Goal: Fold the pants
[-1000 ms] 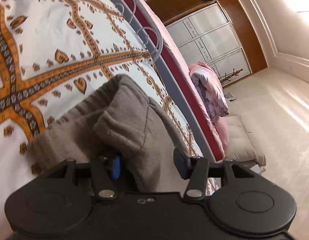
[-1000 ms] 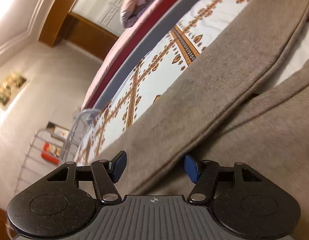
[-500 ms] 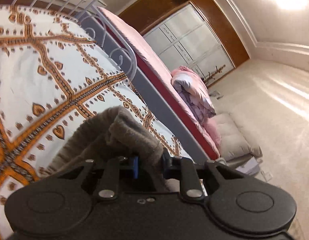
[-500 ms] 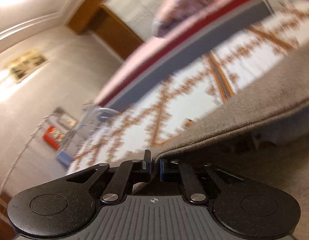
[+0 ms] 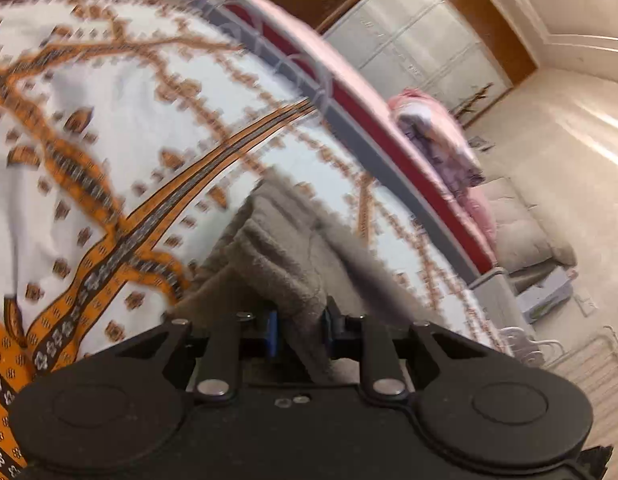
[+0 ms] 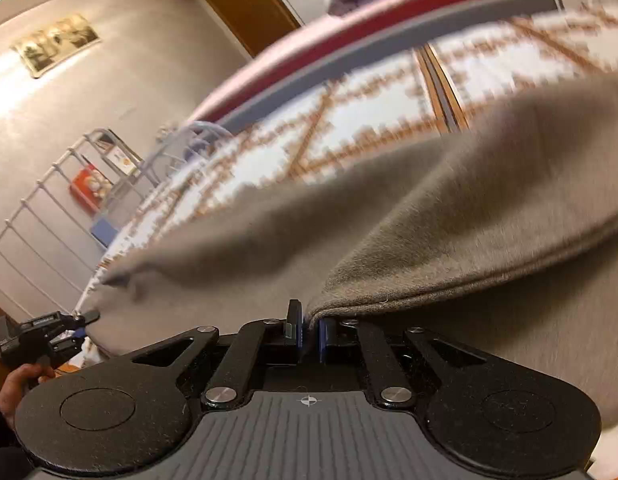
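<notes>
pants (image 6: 449,216) are grey fleece, lying on the patterned bedspread (image 5: 109,120) with one edge lifted clear of it; you have both ends of that edge in hand; left gripper (image 5: 299,332) has its blue pads pinching a thick bunched fold of the cloth (image 5: 277,256), a visible wad between them; right gripper (image 6: 308,332) has its fingers pressed nearly together on a thin hemmed corner, fabric rising away from the tips; in the right view your other tool (image 6: 41,332) shows far left holding the opposite corner, cloth sagging between the two; judging by this, you're mid-fold, at the lift-and-carry step, grasps done and layer raised but not yet laid over; both views are motion-blurred, so exact edge alignment can't be read; next move calls for carrying both corners across together at even height, keeping the span taut so it doesn't droop and crease, then lowering onto the lower layer with hems matched before you let go; watch the left pinch, it looks bulky and may drag extra layers.
</notes>
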Demonstrator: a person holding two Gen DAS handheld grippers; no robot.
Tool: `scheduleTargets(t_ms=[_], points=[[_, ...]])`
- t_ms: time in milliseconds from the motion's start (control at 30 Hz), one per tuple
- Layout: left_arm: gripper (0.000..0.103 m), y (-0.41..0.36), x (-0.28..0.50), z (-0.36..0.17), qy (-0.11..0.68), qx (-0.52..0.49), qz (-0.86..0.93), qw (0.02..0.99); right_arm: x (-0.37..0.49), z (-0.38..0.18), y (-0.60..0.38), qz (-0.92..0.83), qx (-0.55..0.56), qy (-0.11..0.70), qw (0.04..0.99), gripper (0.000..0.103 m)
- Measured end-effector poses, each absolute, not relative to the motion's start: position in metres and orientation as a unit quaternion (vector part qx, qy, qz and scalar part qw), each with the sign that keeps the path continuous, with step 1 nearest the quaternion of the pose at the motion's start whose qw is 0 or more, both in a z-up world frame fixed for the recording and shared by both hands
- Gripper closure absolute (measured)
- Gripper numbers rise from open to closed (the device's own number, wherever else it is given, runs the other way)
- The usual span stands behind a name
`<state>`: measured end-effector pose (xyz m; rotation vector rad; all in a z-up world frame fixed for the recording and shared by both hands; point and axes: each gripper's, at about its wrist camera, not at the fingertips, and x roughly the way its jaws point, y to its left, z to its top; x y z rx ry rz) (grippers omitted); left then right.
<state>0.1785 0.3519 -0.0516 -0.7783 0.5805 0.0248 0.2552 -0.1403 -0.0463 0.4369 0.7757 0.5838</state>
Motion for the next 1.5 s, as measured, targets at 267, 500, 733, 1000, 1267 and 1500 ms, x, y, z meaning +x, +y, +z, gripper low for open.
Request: scheduleTargets(t_ms=[267, 500, 733, 1000, 1267, 1500], points=[[0.092, 0.346, 0.179, -0.071, 0.327, -0.341, 0.024, 0.881, 0.243, -0.042, -0.123, 0.283, 0.188, 0.382, 0.859, 0.095], [0.092, 0.331, 0.179, -0.056, 0.325, -0.294, 0.039, 0.898, 0.234, -0.042, -0.114, 0.281, 0.182, 0.378, 0.863, 0.095], [0.077, 0.321, 0.173, -0.042, 0.338, -0.271, 0.068, 0.899, 0.238, -0.050, -0.108, 0.275, 0.177, 0.416, 0.849, 0.088], [0.060, 0.290, 0.156, 0.012, 0.317, -0.230, 0.090, 0.916, 0.221, 0.000, -0.146, 0.275, 0.159, 0.375, 0.871, 0.083], [0.053, 0.218, 0.198, -0.018, 0.404, -0.170, 0.012, 0.899, 0.255, 0.002, -0.208, 0.189, 0.232, 0.370, 0.880, 0.041], [0.052, 0.228, 0.220, -0.042, 0.428, -0.149, 0.065, 0.889, 0.302, -0.030, -0.227, 0.137, 0.296, 0.424, 0.845, 0.046]])
